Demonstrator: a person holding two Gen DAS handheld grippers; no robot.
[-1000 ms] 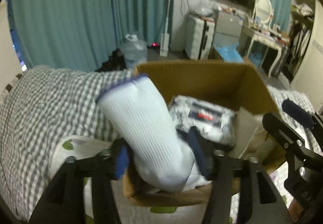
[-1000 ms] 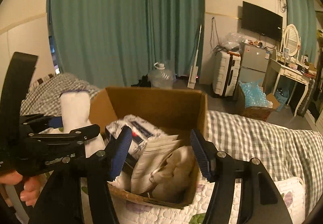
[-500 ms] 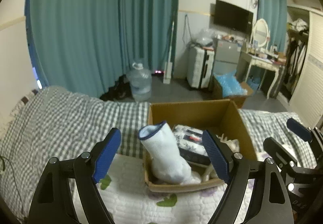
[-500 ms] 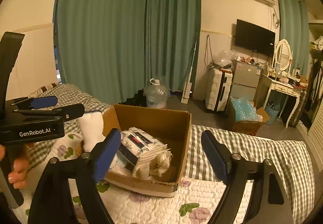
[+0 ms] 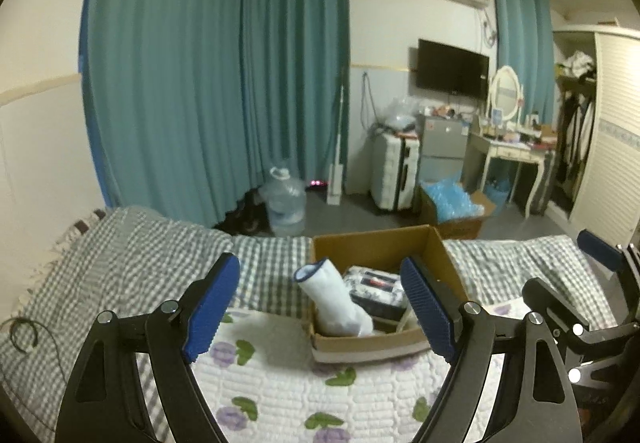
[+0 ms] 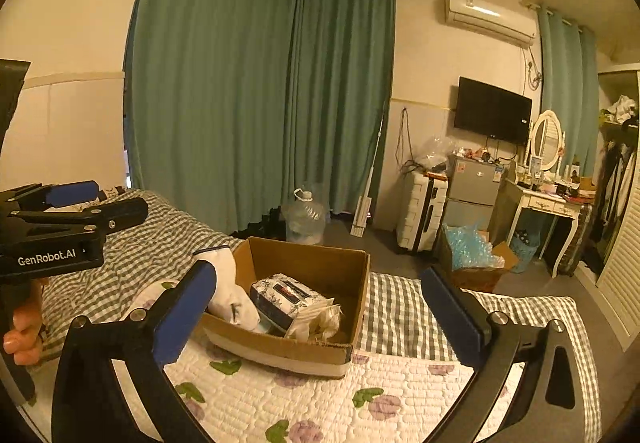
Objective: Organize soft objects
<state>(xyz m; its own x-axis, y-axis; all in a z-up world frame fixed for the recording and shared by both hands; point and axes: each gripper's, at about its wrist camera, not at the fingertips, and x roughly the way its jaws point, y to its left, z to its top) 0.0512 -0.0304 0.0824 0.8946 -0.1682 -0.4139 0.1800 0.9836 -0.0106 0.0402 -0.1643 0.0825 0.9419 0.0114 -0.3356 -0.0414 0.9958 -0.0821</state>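
An open cardboard box (image 5: 440, 251) sits on the bed; it also shows in the right wrist view (image 6: 316, 255). A white sock with a blue cuff (image 5: 334, 299) stands in its left corner, leaning over the rim (image 6: 228, 283). Beside it lie a floral tissue pack (image 5: 376, 285) (image 6: 286, 295) and crumpled pale cloth (image 6: 320, 317). My left gripper (image 5: 320, 313) is open and empty, held back from the box. My right gripper (image 6: 320, 317) is open and empty, also back from the box.
The box rests on a white floral quilt (image 5: 280, 383) over a checked blanket (image 5: 120, 255). A cable (image 5: 24, 335) lies at the left. Beyond the bed stand a water jug (image 5: 286, 203), suitcase (image 5: 394, 175), box of blue plastic (image 5: 452, 203) and dressing table (image 5: 508, 155).
My left gripper let go of the white sock in the box, opened and pulled back. My right gripper also drew back. Both views now show the box from farther away.
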